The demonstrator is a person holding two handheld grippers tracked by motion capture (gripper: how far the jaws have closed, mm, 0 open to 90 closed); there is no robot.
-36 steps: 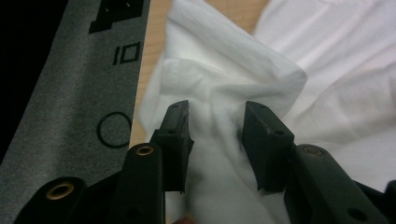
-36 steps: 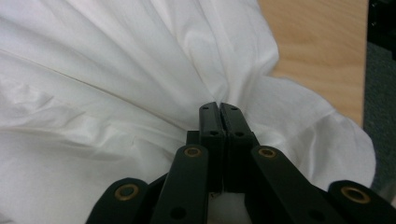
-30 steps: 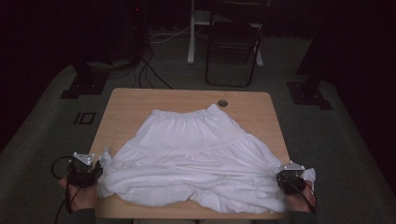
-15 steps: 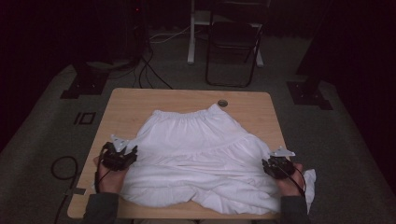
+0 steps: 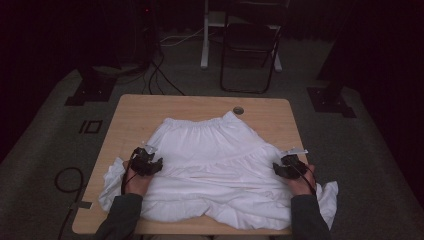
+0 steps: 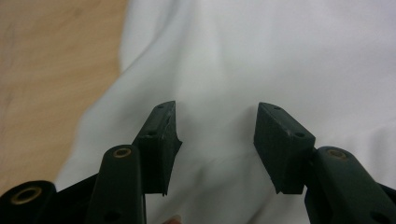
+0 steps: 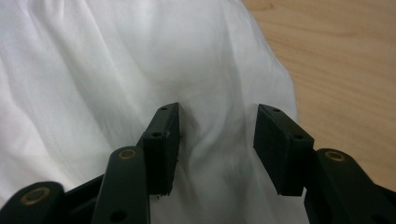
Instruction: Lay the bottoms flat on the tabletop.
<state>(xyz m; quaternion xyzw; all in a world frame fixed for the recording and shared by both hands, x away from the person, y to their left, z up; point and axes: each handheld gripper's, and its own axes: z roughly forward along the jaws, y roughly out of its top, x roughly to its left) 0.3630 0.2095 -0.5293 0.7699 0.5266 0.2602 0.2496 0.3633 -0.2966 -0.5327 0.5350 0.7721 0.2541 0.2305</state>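
both grippers spread, nothing pinched: your left gripper (image 5: 146,161) and right gripper (image 5: 289,165) have just been opening over the white skirt (image 5: 220,165), its long axis running left-right mid-frame between them.

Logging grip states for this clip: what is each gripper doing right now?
Left gripper: open, jaws apart over the white skirt, gripping nothing.
Right gripper: open, jaws have just been opening, over the skirt, nothing between them.

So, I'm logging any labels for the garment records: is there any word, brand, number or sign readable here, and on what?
None: no text can be read.
White skirt: no tag or print in sight.
Wooden table: plain, unmarked.
Left gripper and right gripper: plain black jaws, no lettering.
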